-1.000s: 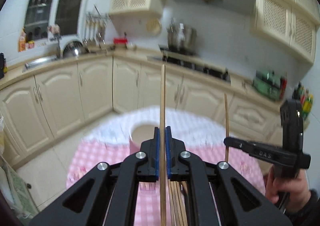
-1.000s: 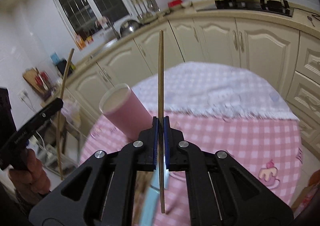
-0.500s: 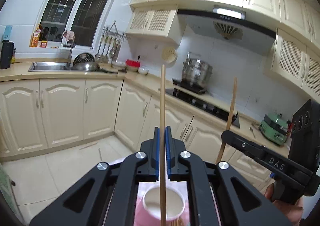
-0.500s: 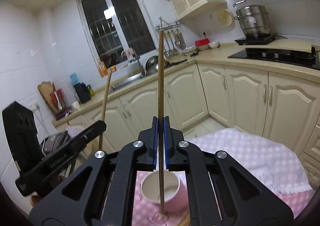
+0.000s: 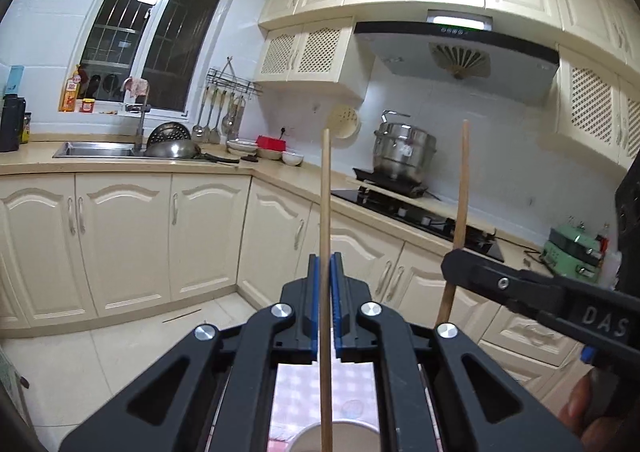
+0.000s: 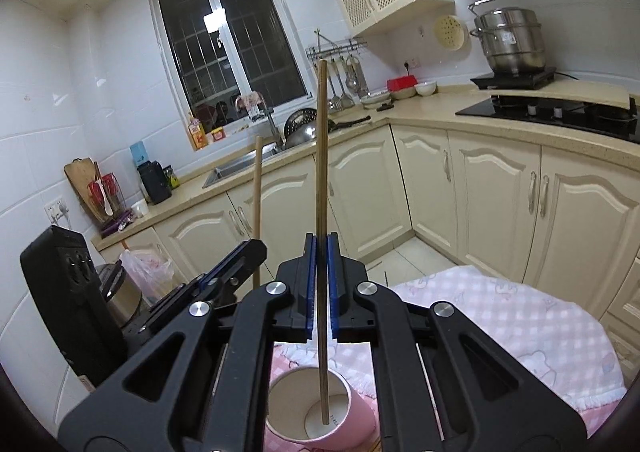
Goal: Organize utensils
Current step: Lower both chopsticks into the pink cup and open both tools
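Each gripper is shut tight on one wooden stick: the left gripper [image 5: 325,292] holds the left chopstick [image 5: 325,211] and the right gripper [image 6: 321,284] holds the right chopstick [image 6: 321,171], both standing straight up over the pink cup [image 6: 316,408]. To do this well, I think each stick should go down slowly until its tip is deep in the cup (the right tip looks already inside), and only then be let go. The cup sits on a pink checked tablecloth [image 6: 500,316], in a kitchen with cream cabinets [image 5: 128,244], a sink [image 5: 94,149] and a steel pot [image 6: 510,39].
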`<state>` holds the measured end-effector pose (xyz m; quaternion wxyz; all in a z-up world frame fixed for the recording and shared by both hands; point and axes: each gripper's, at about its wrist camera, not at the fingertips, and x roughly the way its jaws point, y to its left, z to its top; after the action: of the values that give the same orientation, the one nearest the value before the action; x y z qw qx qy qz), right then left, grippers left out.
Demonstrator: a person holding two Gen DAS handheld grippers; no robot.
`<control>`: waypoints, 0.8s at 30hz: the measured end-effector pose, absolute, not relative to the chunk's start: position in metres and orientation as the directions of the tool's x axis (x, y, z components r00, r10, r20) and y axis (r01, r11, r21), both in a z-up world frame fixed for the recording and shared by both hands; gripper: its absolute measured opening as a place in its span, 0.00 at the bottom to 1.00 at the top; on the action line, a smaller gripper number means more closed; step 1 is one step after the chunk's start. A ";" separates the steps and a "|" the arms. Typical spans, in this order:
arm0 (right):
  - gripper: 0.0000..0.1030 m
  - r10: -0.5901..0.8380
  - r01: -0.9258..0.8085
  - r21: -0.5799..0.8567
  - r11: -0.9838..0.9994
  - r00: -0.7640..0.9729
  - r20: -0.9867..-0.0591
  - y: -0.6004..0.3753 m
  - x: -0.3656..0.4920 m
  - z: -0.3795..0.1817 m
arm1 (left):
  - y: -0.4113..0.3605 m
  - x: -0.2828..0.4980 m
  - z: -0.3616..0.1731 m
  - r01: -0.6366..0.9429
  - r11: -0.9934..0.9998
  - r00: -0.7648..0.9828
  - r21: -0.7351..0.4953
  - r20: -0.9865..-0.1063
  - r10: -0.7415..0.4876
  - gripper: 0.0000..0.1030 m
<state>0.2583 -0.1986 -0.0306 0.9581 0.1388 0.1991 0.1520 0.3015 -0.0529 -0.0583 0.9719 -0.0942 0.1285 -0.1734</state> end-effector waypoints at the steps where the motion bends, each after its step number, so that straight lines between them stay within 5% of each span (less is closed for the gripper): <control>1: 0.06 0.348 -0.235 0.328 0.915 0.872 -0.344 -0.199 0.259 -0.032 | -0.054 0.302 -0.062 0.311 0.924 0.906 -0.224 -0.223 -0.359 0.05; 8: 0.11 0.371 -0.229 0.345 0.910 0.820 -0.435 -0.200 0.263 -0.049 | -0.059 0.297 -0.081 0.307 0.932 0.890 -0.191 -0.288 -0.353 0.09; 9: 0.32 0.370 -0.219 0.356 0.909 0.816 -0.444 -0.203 0.262 -0.050 | -0.058 0.294 -0.081 0.310 0.932 0.885 -0.189 -0.300 -0.356 0.24; 10: 0.53 0.366 -0.204 0.374 0.905 0.821 -0.438 -0.210 0.258 -0.050 | -0.056 0.291 -0.081 0.306 0.934 0.885 -0.187 -0.306 -0.351 0.52; 11: 0.82 0.361 -0.197 0.383 0.902 0.831 -0.424 -0.213 0.254 -0.049 | -0.054 0.288 -0.081 0.303 0.935 0.887 -0.185 -0.303 -0.348 0.64; 16: 0.92 0.343 -0.152 0.434 0.888 0.848 -0.405 -0.238 0.238 -0.039 | -0.041 0.267 -0.065 0.296 0.940 0.893 -0.168 -0.300 -0.335 0.88; 24: 0.94 0.300 -0.081 0.456 0.887 0.850 -0.433 -0.268 0.213 -0.028 | -0.024 0.242 -0.041 0.235 0.967 0.902 -0.095 -0.351 -0.253 0.89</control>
<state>0.2131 -0.2680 -0.0284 0.9373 0.2154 0.2544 0.1018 0.2424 -0.0238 -0.0409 0.9748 -0.0252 0.1832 -0.1251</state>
